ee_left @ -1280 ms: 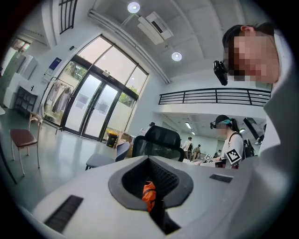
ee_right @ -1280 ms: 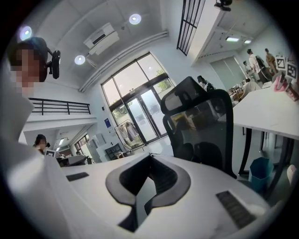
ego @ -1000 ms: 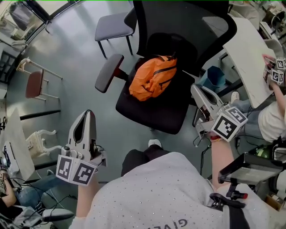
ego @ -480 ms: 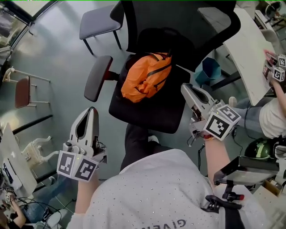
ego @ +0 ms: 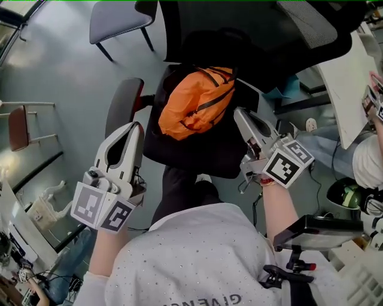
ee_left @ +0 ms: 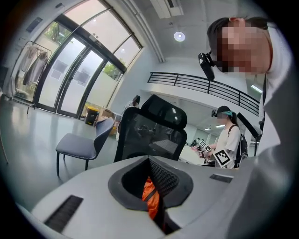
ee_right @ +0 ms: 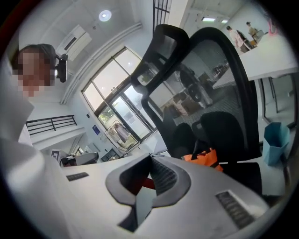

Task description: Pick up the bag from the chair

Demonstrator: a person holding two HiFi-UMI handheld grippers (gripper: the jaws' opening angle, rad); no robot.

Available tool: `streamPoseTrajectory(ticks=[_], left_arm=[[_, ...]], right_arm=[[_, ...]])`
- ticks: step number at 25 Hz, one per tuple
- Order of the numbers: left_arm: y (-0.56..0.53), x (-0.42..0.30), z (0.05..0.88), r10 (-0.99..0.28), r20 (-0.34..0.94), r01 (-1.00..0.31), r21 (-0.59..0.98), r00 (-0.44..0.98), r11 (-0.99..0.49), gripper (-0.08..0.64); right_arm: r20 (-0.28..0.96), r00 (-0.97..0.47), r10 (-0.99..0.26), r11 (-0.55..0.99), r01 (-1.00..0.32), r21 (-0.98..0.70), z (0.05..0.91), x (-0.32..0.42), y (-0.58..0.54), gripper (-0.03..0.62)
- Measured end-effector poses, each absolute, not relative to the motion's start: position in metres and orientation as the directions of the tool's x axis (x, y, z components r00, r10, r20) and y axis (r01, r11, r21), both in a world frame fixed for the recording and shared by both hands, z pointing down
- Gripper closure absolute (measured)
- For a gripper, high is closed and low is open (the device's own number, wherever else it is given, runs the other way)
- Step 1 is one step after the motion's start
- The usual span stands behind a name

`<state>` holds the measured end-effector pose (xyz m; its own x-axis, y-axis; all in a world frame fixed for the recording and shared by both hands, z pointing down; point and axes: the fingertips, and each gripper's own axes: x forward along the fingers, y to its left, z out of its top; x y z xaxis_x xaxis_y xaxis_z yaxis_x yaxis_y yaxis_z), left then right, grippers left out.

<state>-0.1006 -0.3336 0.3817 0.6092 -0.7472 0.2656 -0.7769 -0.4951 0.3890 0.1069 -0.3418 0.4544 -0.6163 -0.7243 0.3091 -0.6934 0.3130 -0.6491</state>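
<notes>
An orange bag [ego: 192, 101] with black straps lies on the seat of a black office chair [ego: 197, 149]. My left gripper [ego: 137, 125] is shut and empty, its tip beside the chair's left armrest [ego: 122, 107], short of the bag. On the other side, my right gripper [ego: 237, 112] is shut on nothing, with its tip just at the bag's right edge; contact cannot be told. In the left gripper view the bag [ee_left: 150, 198] shows through the opening behind the closed jaws. The right gripper view shows the bag [ee_right: 204, 158] to the right of the closed jaws, against the chair back [ee_right: 219, 93].
A grey side chair [ego: 116, 18] stands behind on the left. A brown chair [ego: 18, 128] is at the far left. To the right are a white desk [ego: 350, 77], a blue bin [ego: 292, 89] and another person [ee_left: 229, 140] holding marker cubes.
Both grippers have come forward toward the chair, and the right tip has reached the bag's side. The bag has not moved on the seat.
</notes>
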Motion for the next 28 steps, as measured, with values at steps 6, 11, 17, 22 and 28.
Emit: streamPoseTrajectory(ticks=[6,11,17,22,28], left_arm=[[-0.355,-0.121,0.423,-0.703,0.312,-0.759,0.397,0.640,-0.515,0.552],[-0.366,-0.129,0.442,-0.679,0.342,-0.752,0.418,0.650,-0.509,0.552],[-0.379,-0.117,0.428,-0.686,0.330,-0.754,0.403,0.648,-0.518,0.552],[-0.391,-0.137,0.452,-0.684,0.360,-0.766,0.415,0.634,-0.491,0.552],[-0.387,-0.146,0.461,-0.704,0.359,-0.777,0.436,0.613,-0.454,0.552]], right_arm=[[0.330,-0.564,-0.757,0.217,-0.694,-0.686,0.511,0.092,-0.383,0.588],[0.420,-0.475,-0.773,0.108,-0.751,-0.651,0.545,0.108,-0.407,0.586],[0.466,-0.459,-0.756,0.112,-0.792,-0.600,0.548,0.133,-0.424,0.371],[0.465,-0.455,-0.759,0.108,-0.793,-0.600,0.581,0.117,-0.450,0.308],[0.547,-0.528,-0.650,0.146,-0.793,-0.592,0.637,0.083,-0.432,0.367]])
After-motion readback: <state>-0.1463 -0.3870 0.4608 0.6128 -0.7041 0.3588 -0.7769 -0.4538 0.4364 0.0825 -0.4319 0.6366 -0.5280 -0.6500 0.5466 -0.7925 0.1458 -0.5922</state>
